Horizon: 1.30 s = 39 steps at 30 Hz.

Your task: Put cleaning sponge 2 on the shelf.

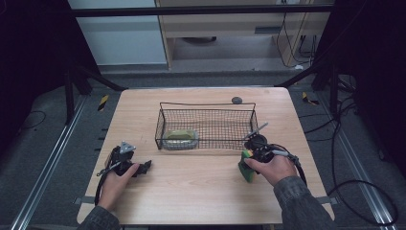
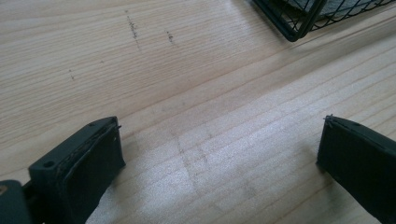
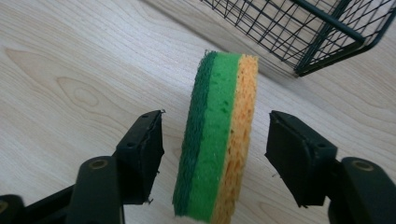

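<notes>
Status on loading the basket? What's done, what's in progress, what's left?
Done: one yellow-green item lies in the wire basket. In hand: the sponge stands on edge between the right gripper's pads, gaps both sides, not yet clamped. Left: grip, lift, drop in. Left gripper open on the table.

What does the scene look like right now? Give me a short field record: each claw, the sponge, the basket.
left claw: open, nothing between its jaws, low over bare table
right claw: jaws either side of the sponge, gaps visible on both sides, not pressing
sponge: standing on edge, dark green, light green and yellow layers, on the table just outside the basket
basket: black wire, mid-table, holds a greenish item at its left end
table: light wood
</notes>
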Motion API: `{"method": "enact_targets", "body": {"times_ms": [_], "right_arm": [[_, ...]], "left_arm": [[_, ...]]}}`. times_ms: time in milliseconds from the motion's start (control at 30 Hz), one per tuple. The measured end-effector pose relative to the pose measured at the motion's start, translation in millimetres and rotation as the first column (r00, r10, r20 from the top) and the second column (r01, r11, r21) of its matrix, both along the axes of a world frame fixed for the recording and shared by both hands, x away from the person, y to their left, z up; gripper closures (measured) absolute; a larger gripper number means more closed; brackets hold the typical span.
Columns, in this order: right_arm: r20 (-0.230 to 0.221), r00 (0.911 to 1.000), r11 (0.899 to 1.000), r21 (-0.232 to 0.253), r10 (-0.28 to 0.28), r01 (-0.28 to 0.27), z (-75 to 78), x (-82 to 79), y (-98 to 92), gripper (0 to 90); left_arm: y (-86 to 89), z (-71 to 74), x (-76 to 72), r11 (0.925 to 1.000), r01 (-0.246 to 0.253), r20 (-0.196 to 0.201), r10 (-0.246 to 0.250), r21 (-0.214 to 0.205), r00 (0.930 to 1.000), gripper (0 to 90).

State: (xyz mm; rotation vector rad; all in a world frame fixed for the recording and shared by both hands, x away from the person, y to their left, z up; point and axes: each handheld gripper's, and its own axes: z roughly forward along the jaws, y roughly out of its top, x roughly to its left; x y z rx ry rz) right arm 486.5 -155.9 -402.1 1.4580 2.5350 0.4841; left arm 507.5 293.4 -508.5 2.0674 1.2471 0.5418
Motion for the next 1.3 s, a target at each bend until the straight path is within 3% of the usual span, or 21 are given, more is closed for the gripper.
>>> {"method": "enact_targets", "body": {"times_ms": [400, 500, 600, 833, 1300], "right_arm": [[-0.031, 0.9995, 1.0, -0.01, 0.001, -0.001, -9.9, 7.4, 6.8, 46.1], [-0.044, 0.999, 1.0, -0.014, 0.005, -0.006, -12.0, 8.3, 5.8, 56.8], [-0.029, 0.9995, 1.0, 0.002, 0.007, -0.007, -10.1, 8.6, 3.9, 64.0], [0.007, 0.9999, 0.999, 0.035, 0.008, -0.009, 9.9, 5.3, -0.6, 64.5], [0.099, 0.9951, 0.997, 0.078, -0.005, -0.003, 69.0, 6.4, -14.4, 64.3]], "left_arm": [[-0.3, 0.3, 0.7, 1.0, 0.003, -0.003, -0.003, 0.007, 1.0, 0.0], [-0.3, 0.3, 0.7, 1.0, 0.003, -0.003, -0.003, 0.007, 1.0, 0.0], [-0.3, 0.3, 0.7, 1.0, 0.003, -0.003, -0.003, 0.007, 1.0, 0.0], [-0.3, 0.3, 0.8, 1.0, 0.003, -0.003, -0.003, 0.008, 1.0, 0.0], [-1.1, 0.3, 0.5, 1.0, -0.006, -0.001, 0.006, 0.006, 1.0, 0.0]]}}
